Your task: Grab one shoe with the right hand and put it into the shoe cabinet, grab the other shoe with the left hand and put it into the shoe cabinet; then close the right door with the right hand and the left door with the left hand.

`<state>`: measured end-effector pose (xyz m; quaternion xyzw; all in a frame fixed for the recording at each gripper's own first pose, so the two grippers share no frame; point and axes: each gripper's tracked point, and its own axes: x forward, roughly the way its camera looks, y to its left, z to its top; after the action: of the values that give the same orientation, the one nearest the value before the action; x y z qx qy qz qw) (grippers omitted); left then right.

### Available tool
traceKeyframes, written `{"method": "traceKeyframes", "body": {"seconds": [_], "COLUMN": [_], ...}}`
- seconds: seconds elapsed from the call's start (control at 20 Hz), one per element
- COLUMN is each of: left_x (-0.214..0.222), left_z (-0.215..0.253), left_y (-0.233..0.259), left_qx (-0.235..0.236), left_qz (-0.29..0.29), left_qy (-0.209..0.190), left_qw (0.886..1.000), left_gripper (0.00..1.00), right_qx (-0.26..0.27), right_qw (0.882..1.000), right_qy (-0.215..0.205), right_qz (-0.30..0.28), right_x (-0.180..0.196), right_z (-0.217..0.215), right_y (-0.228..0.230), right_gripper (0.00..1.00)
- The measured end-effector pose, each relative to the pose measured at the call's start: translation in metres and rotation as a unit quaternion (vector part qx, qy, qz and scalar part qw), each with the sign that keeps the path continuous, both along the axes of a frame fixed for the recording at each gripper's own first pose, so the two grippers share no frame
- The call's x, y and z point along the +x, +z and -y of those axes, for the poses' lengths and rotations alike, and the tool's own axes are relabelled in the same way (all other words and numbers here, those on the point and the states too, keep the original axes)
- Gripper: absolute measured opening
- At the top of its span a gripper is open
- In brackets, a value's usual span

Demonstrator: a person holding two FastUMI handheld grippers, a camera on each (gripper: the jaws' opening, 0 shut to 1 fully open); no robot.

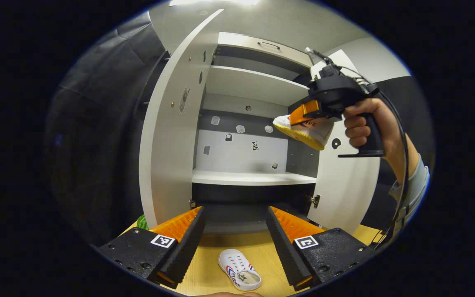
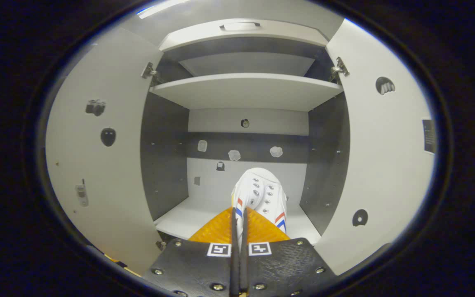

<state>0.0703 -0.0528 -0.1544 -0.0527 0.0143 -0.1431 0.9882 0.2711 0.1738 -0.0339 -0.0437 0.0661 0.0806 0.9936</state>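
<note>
One shoe (image 2: 260, 198) pinched in right hand-held gripper (image 2: 239, 225), toe toward cabinet (image 2: 245, 88), left hand-held gripper (image 1: 235, 231) wide.

held shoe's (image 2: 260, 196) heel hidden behind right gripper (image 2: 239, 231)

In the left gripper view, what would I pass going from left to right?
Open white left cabinet door → white shelf inside the cabinet → white sneaker held aloft by the right gripper → hand on the black handle.
</note>
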Motion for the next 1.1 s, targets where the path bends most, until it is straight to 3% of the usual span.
{"method": "traceKeyframes", "body": {"seconds": [0.2, 0.35, 0.6, 0.85, 0.9, 1.05, 1.1], "left_x": [0.014, 0.028, 0.034, 0.032, 0.032, 0.029, 0.026], "left_z": [0.006, -0.003, -0.003, -0.001, -0.001, 0.0, 0.001], "left_y": [-0.01, -0.017, -0.018, -0.02, -0.021, -0.025, -0.025], "left_qx": [0.01, 0.014, 0.009, 0.017, 0.018, 0.017, 0.018], "left_qz": [-0.007, -0.009, -0.01, -0.018, -0.021, -0.03, -0.031], "left_qy": [-0.014, 0.01, 0.014, 0.022, 0.024, 0.025, 0.026], "left_qw": [1.0, 1.0, 1.0, 0.999, 0.999, 0.999, 0.999], "left_gripper": [0.9, 0.89, 0.89, 0.89, 0.9, 0.9, 0.89], "right_qx": [0.005, 0.011, 0.008, -0.004, -0.003, 0.01, 0.011], "right_qw": [0.999, 0.997, 0.996, 0.996, 0.997, 0.999, 1.0], "right_qy": [0.001, -0.015, -0.006, -0.006, -0.008, -0.005, 0.006], "right_qz": [-0.053, -0.076, -0.086, -0.093, -0.074, -0.034, -0.026], "right_x": [0.074, 0.113, 0.138, 0.139, 0.137, 0.113, 0.097], "right_z": [0.018, 0.031, 0.032, 0.029, 0.031, 0.025, 0.022], "right_y": [-0.058, -0.089, -0.112, -0.124, -0.119, -0.084, -0.074], "right_gripper": [0.01, 0.02, 0.01, 0.05, 0.17, 0.73, 0.84]}}
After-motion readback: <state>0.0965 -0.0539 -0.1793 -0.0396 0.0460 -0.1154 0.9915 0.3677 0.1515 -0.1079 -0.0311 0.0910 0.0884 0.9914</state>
